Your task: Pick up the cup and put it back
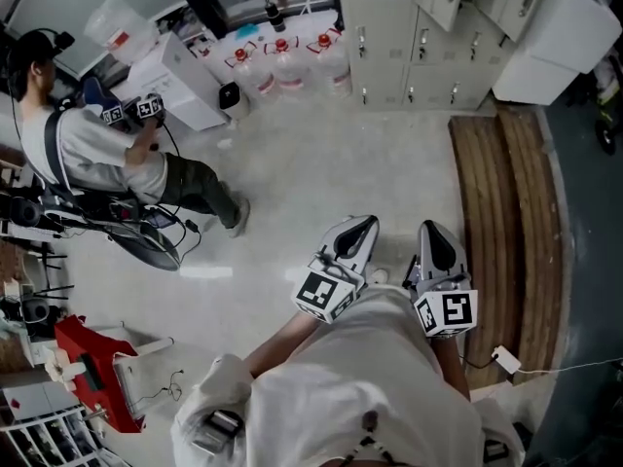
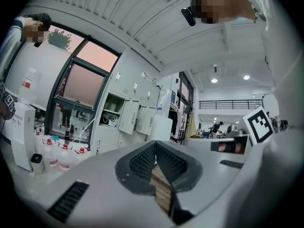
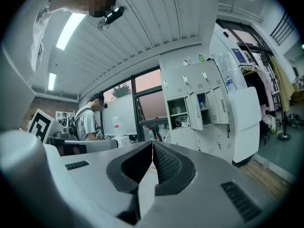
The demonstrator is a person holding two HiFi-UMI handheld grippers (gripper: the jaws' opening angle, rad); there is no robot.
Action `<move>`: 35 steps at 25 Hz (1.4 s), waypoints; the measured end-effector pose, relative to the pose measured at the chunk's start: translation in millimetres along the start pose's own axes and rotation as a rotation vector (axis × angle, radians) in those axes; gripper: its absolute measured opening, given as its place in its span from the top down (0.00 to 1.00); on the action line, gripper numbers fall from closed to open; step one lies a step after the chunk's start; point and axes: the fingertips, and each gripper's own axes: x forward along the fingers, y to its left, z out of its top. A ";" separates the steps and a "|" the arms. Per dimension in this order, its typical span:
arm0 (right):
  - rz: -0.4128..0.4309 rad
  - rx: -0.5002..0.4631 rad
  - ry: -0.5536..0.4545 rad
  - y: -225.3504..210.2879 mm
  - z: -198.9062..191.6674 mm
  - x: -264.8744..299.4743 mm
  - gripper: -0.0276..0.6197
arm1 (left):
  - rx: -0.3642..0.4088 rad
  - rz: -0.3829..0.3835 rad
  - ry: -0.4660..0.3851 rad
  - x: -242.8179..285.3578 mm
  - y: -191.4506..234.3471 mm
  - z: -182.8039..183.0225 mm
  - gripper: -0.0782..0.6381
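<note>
Left gripper (image 2: 155, 148): jaws pressed together, nothing between the pads. It is held level at 6 o'clock in the head view.

Right gripper (image 3: 152, 148): jaws pressed together as well, and empty. It is level and just beside the left one.

Below both grippers there is only bare floor (image 1: 292, 193). Wooden decking (image 1: 506, 212) runs along 3 o'clock.

A seated person (image 1: 88, 154) is at 10 o'clock, well apart. Water bottles (image 1: 282, 66) stand at 12 o'clock against the far wall, with lockers (image 1: 428, 47) at 1 o'clock.

Cup: not in any of the three views. No counter carrying it shows either, so its place is unknown.

Orientation: which way the cup points and how its long axis lies cannot be told.

Handling (judgement from the task wording only):
- A cup is likely light and stiff-walled.
- If glazed or plastic it may be slippery; if ceramic or glass, breakable; if paper, it would crush under a hard squeeze.
- The sensible hold is across the side wall below the rim, with moderate pressure.
- It should be kept upright in case it holds liquid.
</note>
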 end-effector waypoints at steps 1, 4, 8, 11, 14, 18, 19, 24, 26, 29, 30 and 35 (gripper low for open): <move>-0.003 0.002 0.002 -2.9 -0.9 4.5 0.92 | -0.002 -0.004 0.001 4.6 2.4 -0.3 0.88; -0.017 -0.009 0.006 -11.5 -0.5 21.7 0.92 | -0.007 -0.011 0.000 19.7 15.2 -0.5 0.88; -0.039 -0.005 0.012 -28.0 3.9 51.8 0.92 | -0.010 -0.016 -0.013 52.1 41.4 7.0 0.88; -0.052 0.001 0.021 -44.1 9.3 82.9 0.92 | -0.008 -0.023 -0.030 81.9 64.5 16.5 0.88; -0.052 -0.014 0.030 -54.6 18.9 120.5 0.92 | -0.013 -0.029 -0.050 110.2 93.1 30.9 0.88; -0.057 -0.024 0.016 -59.5 35.5 172.5 0.92 | -0.005 -0.039 -0.070 144.4 140.6 52.2 0.88; -0.065 -0.022 0.015 -62.3 37.9 183.5 0.92 | -0.001 -0.041 -0.074 151.8 151.6 57.0 0.88; -0.121 -0.016 0.028 -74.8 37.6 228.9 0.92 | 0.007 -0.064 -0.093 173.3 194.4 73.6 0.88; -0.124 -0.016 0.027 -73.3 37.8 248.7 0.92 | 0.015 -0.064 -0.087 178.5 210.8 75.7 0.88; -0.105 -0.023 0.026 -65.1 40.2 276.4 0.92 | 0.020 -0.058 -0.077 184.9 232.6 78.6 0.88; -0.098 -0.024 0.029 -62.5 40.0 282.8 0.92 | 0.015 -0.054 -0.072 185.5 238.0 78.2 0.88; -0.099 -0.021 0.030 -73.5 40.8 308.1 0.92 | 0.017 -0.041 -0.053 196.6 257.7 72.2 0.88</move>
